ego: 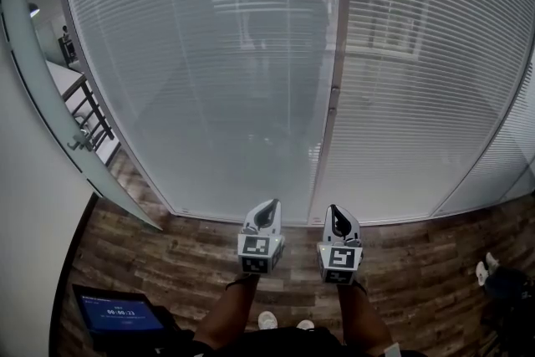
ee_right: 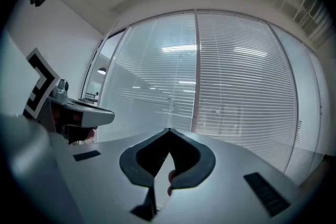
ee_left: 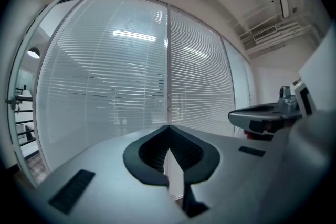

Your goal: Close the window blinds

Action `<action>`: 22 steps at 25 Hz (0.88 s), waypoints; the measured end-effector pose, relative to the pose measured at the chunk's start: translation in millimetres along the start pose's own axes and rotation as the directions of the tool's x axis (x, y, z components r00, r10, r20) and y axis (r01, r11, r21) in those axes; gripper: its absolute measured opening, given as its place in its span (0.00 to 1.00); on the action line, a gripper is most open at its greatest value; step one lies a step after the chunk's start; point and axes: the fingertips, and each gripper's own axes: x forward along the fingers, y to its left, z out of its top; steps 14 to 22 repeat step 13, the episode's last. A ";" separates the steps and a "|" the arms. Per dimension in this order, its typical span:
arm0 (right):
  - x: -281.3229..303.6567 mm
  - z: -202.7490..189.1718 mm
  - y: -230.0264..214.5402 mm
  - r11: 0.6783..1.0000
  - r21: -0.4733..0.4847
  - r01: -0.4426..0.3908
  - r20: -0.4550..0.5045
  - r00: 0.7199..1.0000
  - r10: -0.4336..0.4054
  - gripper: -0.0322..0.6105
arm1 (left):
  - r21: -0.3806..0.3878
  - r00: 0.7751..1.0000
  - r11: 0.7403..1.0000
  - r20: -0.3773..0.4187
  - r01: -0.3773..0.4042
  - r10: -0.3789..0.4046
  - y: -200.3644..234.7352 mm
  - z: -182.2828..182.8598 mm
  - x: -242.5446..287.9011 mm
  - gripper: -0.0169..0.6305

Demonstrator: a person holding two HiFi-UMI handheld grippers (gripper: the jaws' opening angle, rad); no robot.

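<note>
White horizontal window blinds (ego: 209,54) hang behind the glass wall ahead, in two panels split by a grey post (ego: 336,46); dim shapes show through the slats. A small knob (ego: 333,101) sits on the post. My left gripper (ego: 268,210) and right gripper (ego: 335,215) are held side by side low in the head view, short of the glass, touching nothing. Both are shut with nothing between the jaws. In the left gripper view the tips of the left gripper (ee_left: 167,127) meet, pointing at the blinds (ee_left: 105,76). The right gripper (ee_right: 168,130) likewise faces the blinds (ee_right: 236,76).
An open glass door with a handle (ego: 82,140) stands at the left. A dark tablet with a blue screen (ego: 121,315) lies on the wood floor (ego: 167,255) at lower left. My shoes (ego: 268,319) are below; another person's shoe (ego: 482,270) is at the right.
</note>
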 end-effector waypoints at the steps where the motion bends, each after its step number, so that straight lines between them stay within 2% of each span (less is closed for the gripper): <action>1: 0.1 0.4 0.8 1.000 0.002 -0.001 -0.001 1.000 0.001 0.05 | -0.002 1.000 1.000 -0.006 0.002 -0.002 -0.5 2.2 -1.7 0.02; 10: 1.4 -4.4 6.5 0.999 -0.048 0.012 -0.022 1.000 -0.013 0.05 | 0.039 1.000 0.999 0.005 0.005 -0.005 5.5 -3.1 -2.3 0.02; 22: 1.7 -4.0 8.1 0.998 -0.062 0.012 -0.017 1.000 -0.013 0.05 | 0.038 1.000 0.999 0.003 0.005 -0.005 7.9 -3.8 -2.3 0.02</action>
